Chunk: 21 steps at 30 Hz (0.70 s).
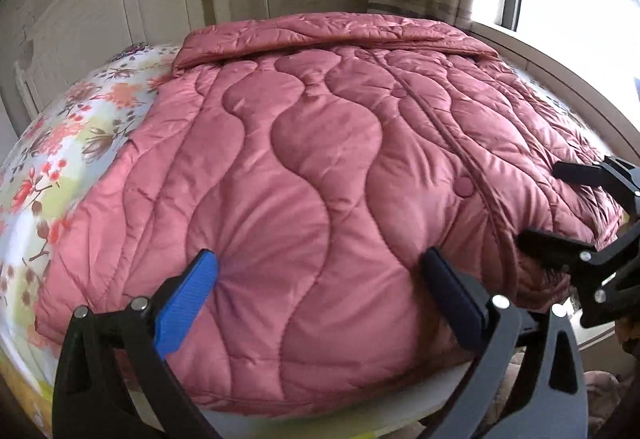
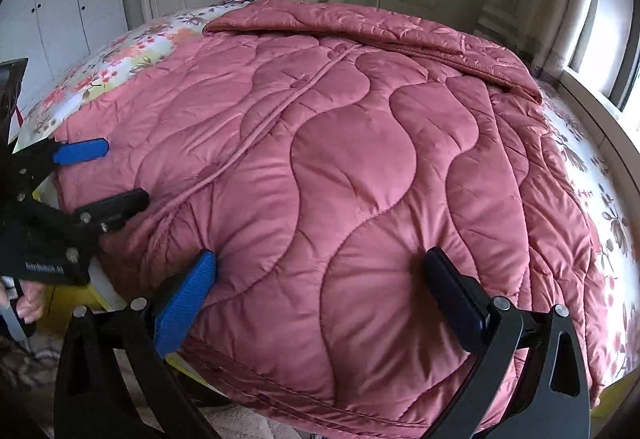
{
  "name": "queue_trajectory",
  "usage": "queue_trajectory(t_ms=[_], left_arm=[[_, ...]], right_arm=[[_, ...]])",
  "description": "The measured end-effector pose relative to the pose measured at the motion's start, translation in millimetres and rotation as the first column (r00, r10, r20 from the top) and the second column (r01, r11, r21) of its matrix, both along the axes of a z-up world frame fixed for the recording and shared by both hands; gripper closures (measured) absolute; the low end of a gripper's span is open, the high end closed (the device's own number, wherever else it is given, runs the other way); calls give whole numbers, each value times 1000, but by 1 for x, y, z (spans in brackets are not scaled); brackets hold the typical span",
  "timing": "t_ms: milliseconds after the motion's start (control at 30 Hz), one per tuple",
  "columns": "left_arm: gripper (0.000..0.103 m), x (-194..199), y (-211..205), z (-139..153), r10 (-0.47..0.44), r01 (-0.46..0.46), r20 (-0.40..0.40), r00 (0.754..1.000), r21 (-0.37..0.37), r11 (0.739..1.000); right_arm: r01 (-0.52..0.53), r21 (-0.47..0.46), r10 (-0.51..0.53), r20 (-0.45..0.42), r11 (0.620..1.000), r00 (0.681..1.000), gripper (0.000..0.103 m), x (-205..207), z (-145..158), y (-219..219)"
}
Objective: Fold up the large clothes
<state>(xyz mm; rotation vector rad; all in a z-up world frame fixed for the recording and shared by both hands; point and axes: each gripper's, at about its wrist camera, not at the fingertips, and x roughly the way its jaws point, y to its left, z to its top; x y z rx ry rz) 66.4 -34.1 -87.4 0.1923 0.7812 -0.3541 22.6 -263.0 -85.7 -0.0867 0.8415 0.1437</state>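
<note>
A pink quilted coat (image 1: 312, 175) lies spread flat across the bed's floral sheet (image 1: 60, 143), its snap placket facing up. The left tool (image 1: 320, 279) and the right tool (image 2: 320, 275) both press into the near hem with fingers spread wide, released, pinching no fabric

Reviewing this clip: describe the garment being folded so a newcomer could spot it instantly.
Start at the white headboard and the bed's floral sheet. Spread across that sheet lies the pink quilted coat, with both open claws, left claw and right claw, at its near edge. Unlike the flat printed sheet, it is puffy, plain pink, stitched in wavy lines, with a row of snap buttons.
</note>
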Motion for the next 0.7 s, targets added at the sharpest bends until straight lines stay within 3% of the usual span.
queue_trajectory(t_ms=[700], left_arm=[[2,-5,12,0,22,-22,3,1000,4,1000]], right_arm=[[41,-42,-41,-8,998,999,5,-6,2,3]])
